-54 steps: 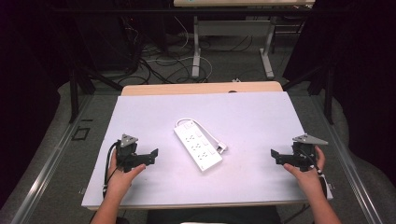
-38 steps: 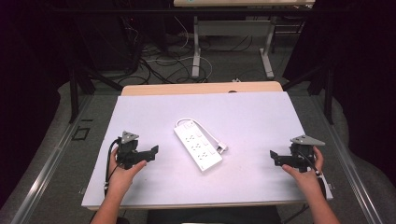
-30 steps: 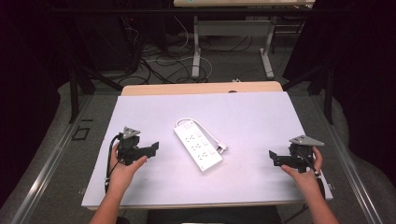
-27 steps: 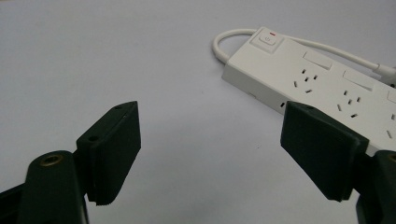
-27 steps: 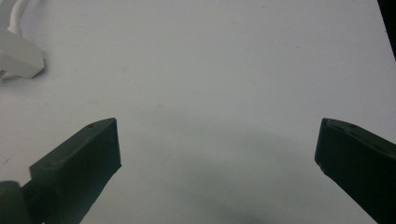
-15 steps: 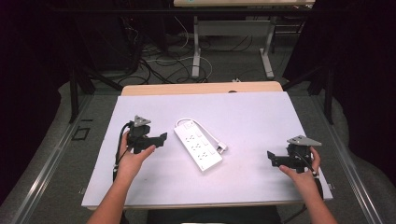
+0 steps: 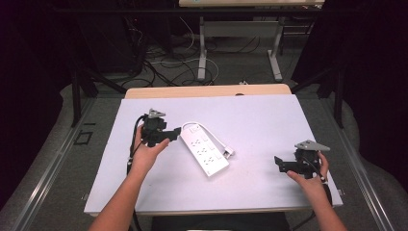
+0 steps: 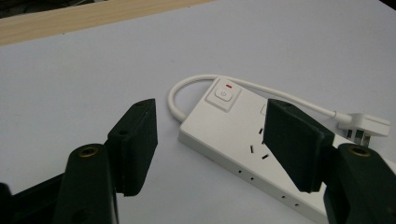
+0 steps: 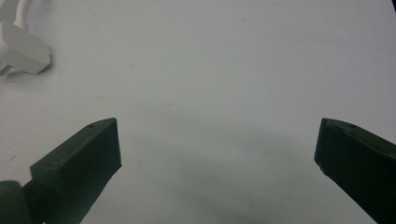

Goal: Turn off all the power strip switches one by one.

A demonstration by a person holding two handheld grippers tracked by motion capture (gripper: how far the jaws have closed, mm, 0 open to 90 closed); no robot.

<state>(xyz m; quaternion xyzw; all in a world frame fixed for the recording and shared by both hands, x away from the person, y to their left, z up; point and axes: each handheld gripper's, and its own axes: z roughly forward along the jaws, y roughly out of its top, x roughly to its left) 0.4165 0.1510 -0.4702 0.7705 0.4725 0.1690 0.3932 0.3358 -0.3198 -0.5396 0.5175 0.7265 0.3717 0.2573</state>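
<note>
Left tool (image 7: 174,131) has neared the power strip (image 7: 204,154) – jaws closing, nothing gripped

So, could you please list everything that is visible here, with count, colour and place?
power strip: 1, white, middle of the table, lying at a slant
cord: 1, white, loops from the strip's switch end to the plug
plug: 1, white, on the table beside the strip
table: 1, white top with a wooden far edge
cables: several, dark and white, on the floor behind the table
left claw: 1, black, open, jaws have just been closing, at the strip's switch end
right claw: 1, black, open, near the table's right edge
</note>
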